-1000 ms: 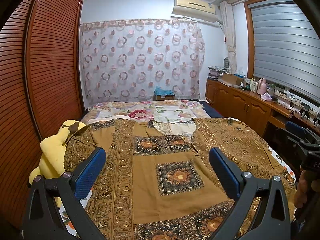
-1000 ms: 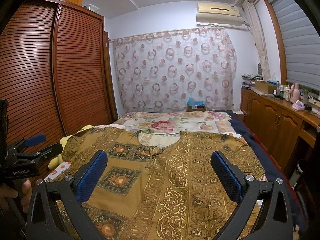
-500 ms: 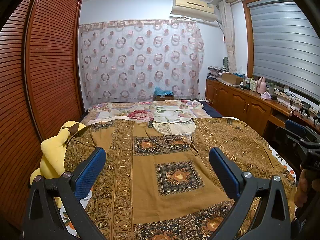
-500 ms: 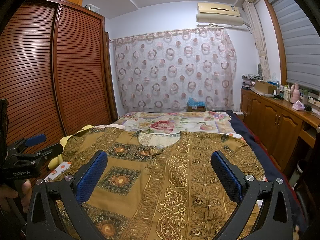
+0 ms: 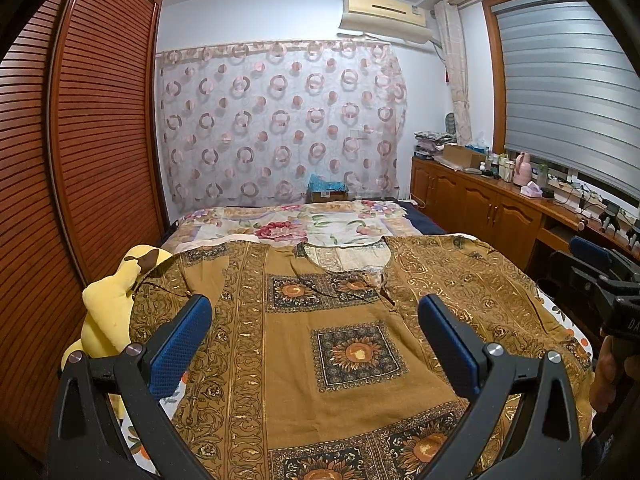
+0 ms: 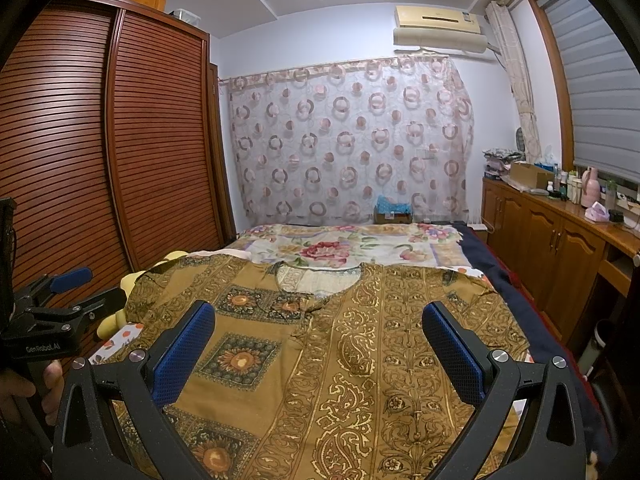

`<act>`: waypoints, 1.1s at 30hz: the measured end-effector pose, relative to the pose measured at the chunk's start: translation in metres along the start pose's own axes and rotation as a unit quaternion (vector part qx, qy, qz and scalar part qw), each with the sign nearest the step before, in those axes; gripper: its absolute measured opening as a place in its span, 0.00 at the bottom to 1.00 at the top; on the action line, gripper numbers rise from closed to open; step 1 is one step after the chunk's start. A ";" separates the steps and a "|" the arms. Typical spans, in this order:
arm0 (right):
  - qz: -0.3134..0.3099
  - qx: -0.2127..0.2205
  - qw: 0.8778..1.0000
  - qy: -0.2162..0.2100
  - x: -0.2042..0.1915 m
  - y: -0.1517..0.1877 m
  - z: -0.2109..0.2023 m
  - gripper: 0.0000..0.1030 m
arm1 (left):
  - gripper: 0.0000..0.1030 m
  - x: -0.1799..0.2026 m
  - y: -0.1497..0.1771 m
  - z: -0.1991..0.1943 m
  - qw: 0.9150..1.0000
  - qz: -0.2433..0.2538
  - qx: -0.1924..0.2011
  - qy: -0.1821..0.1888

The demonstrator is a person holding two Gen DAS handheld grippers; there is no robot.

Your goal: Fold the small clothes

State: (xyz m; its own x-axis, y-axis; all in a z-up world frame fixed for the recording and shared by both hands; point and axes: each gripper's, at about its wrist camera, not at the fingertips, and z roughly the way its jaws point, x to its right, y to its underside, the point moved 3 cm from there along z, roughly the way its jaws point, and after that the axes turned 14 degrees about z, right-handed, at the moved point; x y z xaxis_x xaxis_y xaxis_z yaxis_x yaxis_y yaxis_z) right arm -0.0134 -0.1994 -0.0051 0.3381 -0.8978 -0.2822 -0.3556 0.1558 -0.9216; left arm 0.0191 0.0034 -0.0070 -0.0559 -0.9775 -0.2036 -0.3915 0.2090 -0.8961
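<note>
A bed fills the middle of both views, and a brown patterned garment lies spread flat across its lower half. Left gripper and right gripper hover above it, fingers spread wide, holding nothing.

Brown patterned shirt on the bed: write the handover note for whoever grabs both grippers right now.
Left gripper: open, empty, above the shirt's middle.
Right gripper: open, empty, above the shirt's right half.
Brown patterned shirt: spread flat on the bed, front up, neckline toward the curtain, sleeves out to both sides. The left sleeve lies against a yellow plush toy.
Done: garment laid out.
Left: every fold; none has been made yet. I'd probably start with a sleeve.
</note>
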 end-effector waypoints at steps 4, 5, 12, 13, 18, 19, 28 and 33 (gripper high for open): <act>-0.001 0.000 1.000 -0.001 0.000 0.000 0.001 1.00 | 1.00 0.001 0.000 0.000 1.000 0.000 0.000 0.000; -0.001 0.001 1.000 -0.001 0.000 0.000 0.000 1.00 | 1.00 0.001 0.000 0.000 1.000 0.000 0.000 0.000; -0.002 -0.001 1.000 -0.003 0.000 -0.001 0.001 1.00 | 1.00 0.002 0.000 -0.001 1.000 0.001 0.000 -0.001; -0.003 -0.001 1.000 -0.003 0.000 -0.001 0.001 1.00 | 1.00 0.002 0.000 -0.001 1.000 0.001 0.000 -0.001; -0.002 -0.006 1.000 -0.008 0.001 0.000 0.004 1.00 | 1.00 0.000 -0.003 -0.001 1.000 0.000 -0.005 0.006; -0.002 -0.008 1.000 -0.009 0.001 0.001 0.005 1.00 | 1.00 -0.001 -0.002 -0.001 1.000 0.000 -0.007 0.007; -0.015 -0.030 0.999 -0.015 0.000 0.010 0.020 1.00 | 1.00 -0.022 0.021 0.019 1.000 0.000 -0.030 0.002; -0.013 -0.058 0.998 -0.033 -0.002 0.016 0.034 1.00 | 1.00 -0.051 0.036 0.026 0.999 -0.024 -0.040 -0.002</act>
State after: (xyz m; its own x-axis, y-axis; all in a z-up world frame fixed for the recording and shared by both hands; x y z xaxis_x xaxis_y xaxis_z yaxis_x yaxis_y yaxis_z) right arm 0.0100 -0.1815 -0.0281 0.4040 -0.8708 -0.2800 -0.4436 0.0812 -0.8926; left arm 0.0316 0.0614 -0.0391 -0.0316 -0.9862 -0.1628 -0.4659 0.1586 -0.8705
